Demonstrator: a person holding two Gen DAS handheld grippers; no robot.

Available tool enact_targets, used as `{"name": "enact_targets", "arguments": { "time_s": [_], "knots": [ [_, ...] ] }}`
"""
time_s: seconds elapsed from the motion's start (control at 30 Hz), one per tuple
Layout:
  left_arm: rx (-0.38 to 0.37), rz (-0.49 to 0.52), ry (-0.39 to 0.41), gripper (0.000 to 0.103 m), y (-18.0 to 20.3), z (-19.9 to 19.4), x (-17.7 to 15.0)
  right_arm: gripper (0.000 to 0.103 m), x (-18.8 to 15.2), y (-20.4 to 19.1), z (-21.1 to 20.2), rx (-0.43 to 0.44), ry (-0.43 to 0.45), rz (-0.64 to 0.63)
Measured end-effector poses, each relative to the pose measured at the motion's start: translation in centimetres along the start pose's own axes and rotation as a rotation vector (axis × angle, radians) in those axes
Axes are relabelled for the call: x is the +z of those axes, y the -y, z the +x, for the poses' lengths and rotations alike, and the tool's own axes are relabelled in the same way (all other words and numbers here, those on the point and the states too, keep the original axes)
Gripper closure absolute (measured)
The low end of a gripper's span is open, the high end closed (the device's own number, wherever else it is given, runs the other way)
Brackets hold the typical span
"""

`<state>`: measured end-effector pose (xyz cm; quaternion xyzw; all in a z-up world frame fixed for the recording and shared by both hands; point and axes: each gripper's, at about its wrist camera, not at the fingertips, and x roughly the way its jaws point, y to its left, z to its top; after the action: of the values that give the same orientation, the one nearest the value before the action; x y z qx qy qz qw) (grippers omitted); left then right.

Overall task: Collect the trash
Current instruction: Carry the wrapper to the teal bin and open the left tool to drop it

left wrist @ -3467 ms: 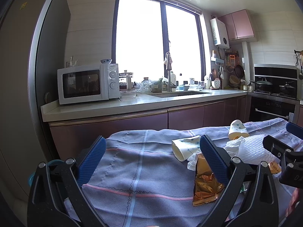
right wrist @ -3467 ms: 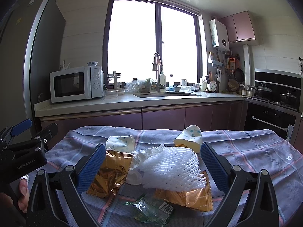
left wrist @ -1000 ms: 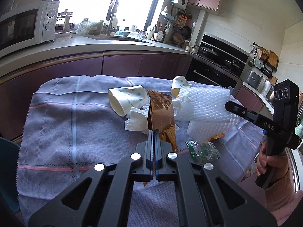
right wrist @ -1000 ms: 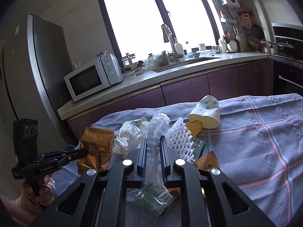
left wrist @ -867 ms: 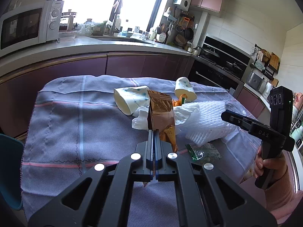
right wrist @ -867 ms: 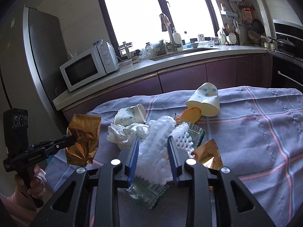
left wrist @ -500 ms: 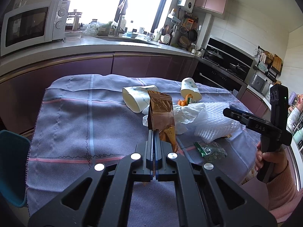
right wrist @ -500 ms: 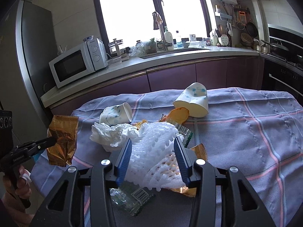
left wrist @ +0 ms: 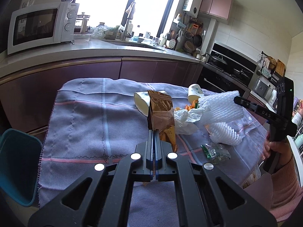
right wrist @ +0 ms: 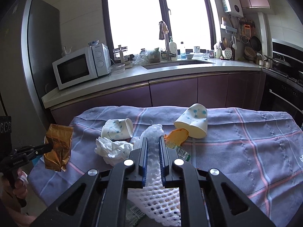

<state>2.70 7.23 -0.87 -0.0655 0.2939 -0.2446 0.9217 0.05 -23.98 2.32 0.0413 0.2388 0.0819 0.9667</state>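
Note:
My left gripper (left wrist: 153,132) is shut on a gold snack wrapper (left wrist: 161,111), held upright above the cloth-covered table (left wrist: 81,117). The right wrist view shows the same left gripper (right wrist: 49,146) at the left with the wrapper (right wrist: 57,149) hanging from it. My right gripper (right wrist: 152,140) has its jaws closing on a white foam net (right wrist: 155,204), squeezed between the pads and lifted off the table. Seen from the left wrist, the right gripper (left wrist: 236,99) holds the net (left wrist: 221,109) at the right.
Two paper cups (right wrist: 117,129) (right wrist: 193,124) lie on their sides on the cloth (right wrist: 246,151). A crumpled tissue (right wrist: 113,147), an orange scrap (right wrist: 177,137) and a green wrapper (left wrist: 215,151) lie near them. A teal bin (left wrist: 17,168) stands left of the table.
The right gripper's jaws spread around the foam net, then closed on it again and rose a little. The left gripper drew back leftward with the wrapper, and the teal bin came into view.

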Motion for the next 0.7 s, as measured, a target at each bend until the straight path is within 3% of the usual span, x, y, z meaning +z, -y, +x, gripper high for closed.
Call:
{"name": "enact_targets", "arguments": {
  "time_s": [0.07,0.17,0.33,0.57,0.7],
  "knots": [
    [0.016,-0.005,0.019,0.102,-0.7,-1.0,0.2,0.093,0.9,-0.9,-1.3,0.003,0.045,-0.019],
    [0.058,-0.019,0.050,0.102,-2.2,-3.0,0.6,0.093,2.1,-2.9,-2.7,0.079,0.090,-0.042],
    [0.169,-0.061,0.091,0.102,-6.2,-6.7,0.7,0.093,3.4,-7.9,-1.9,0.293,0.096,-0.079],
    [0.381,-0.154,0.090,0.102,-13.6,-10.9,-0.8,0.093,3.1,-17.2,5.5,0.601,-0.040,-0.104],
    [0.488,-0.214,0.054,0.102,-18.3,-11.8,-2.4,0.093,2.1,-23.2,10.5,0.703,-0.146,-0.117]
  ]
}}
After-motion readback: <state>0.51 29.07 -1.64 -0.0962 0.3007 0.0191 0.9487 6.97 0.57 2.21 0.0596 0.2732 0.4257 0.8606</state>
